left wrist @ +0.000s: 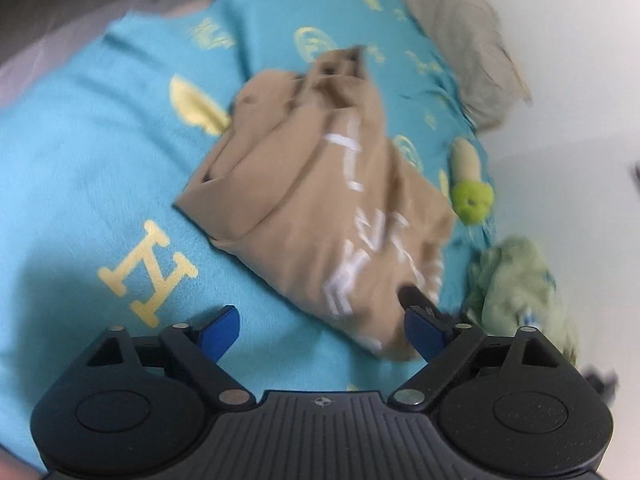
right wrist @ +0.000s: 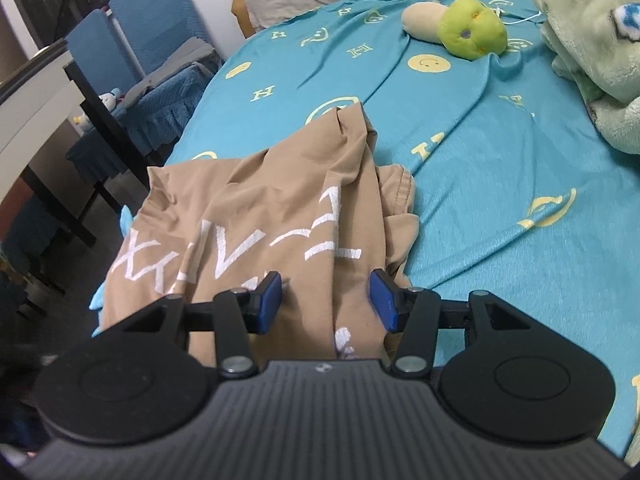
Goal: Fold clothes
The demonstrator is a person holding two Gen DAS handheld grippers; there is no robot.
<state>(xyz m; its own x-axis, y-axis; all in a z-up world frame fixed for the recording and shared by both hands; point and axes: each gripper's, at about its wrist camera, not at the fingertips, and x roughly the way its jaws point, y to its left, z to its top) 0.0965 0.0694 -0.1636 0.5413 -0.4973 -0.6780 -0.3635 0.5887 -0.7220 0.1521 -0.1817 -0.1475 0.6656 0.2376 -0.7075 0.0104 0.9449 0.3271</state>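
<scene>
Shirt point(right wrist: 280, 216), tan with white lettering, lies bunched on the blue blanket point(right wrist: 500, 184). Left gripper point(left wrist: 322, 330) is spread wide above the blanket. Right gripper point(right wrist: 325, 300) has its fingers apart, straddling a shirt fold.

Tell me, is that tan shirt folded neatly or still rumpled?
Rumpled. The tan shirt lies bunched on the blue blanket, with creases, overlapping layers and its white lettering bent across the folds.

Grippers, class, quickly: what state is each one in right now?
Left gripper: open, holding nothing.
Right gripper: open, straddling a fold of the tan shirt, not clamped.
</scene>
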